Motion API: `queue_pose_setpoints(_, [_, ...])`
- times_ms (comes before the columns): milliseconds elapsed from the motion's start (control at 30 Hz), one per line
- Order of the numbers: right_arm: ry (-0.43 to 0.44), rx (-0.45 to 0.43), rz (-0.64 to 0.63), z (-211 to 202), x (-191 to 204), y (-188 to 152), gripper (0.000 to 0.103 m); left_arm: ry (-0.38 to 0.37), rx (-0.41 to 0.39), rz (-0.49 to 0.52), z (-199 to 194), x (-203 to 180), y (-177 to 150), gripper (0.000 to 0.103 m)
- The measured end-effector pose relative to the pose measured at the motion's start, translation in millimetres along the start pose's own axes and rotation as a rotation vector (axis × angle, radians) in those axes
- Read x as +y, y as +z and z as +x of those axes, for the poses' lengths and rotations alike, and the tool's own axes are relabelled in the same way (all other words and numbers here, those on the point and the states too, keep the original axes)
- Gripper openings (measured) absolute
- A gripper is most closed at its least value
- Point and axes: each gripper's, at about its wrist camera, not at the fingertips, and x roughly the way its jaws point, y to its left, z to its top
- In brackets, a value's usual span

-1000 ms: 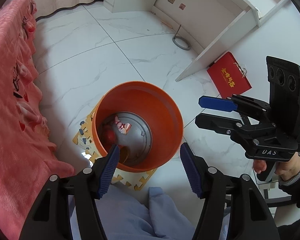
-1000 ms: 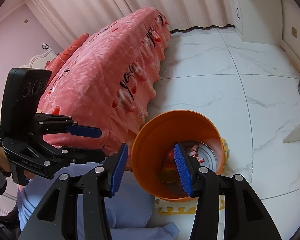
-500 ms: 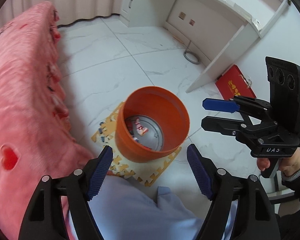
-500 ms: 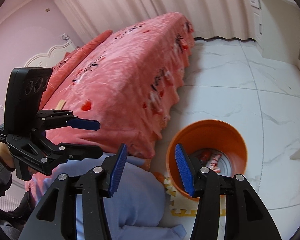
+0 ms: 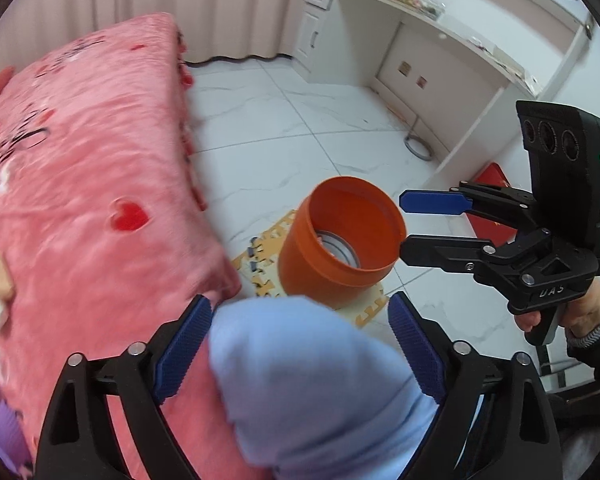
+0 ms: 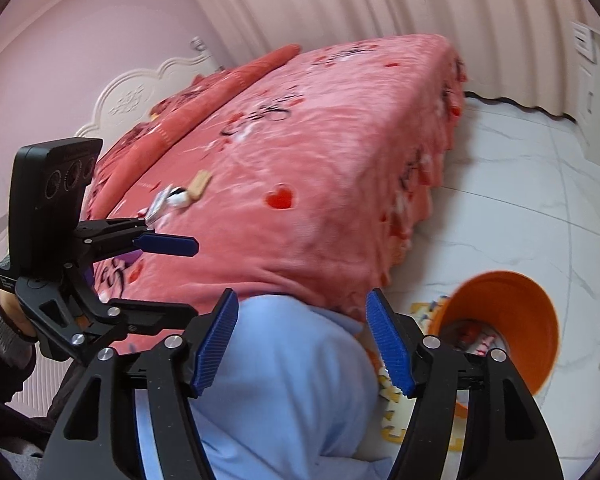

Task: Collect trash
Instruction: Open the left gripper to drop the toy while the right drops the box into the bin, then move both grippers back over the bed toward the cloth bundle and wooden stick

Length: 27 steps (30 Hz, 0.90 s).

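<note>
Presently both the left gripper (image 5: 300,354) and right gripper (image 6: 302,340) are opening, nothing between the jaws. The round orange plastic bin (image 5: 340,240) stands on the floor beside the pink plush bedspread (image 6: 320,152). Remaining litter, a tan biscuit-like stick (image 6: 201,185) and white wrapper (image 6: 172,200), lies touching: a careless pinch may snag the plush or drop one.
</note>
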Motion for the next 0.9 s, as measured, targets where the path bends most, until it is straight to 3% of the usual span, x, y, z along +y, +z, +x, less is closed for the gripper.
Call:
queue_pose_setpoints(633, [0.157,0.104,-0.253,76,151,33,0.067,0.141,-0.139,-0.279,-110,87,-105,0.095])
queue_pose_setpoints(900, [0.210,0.152,-0.319,113,195,44,0.067,0.166,-0.159,-0.369,-132,125,-135,0.095])
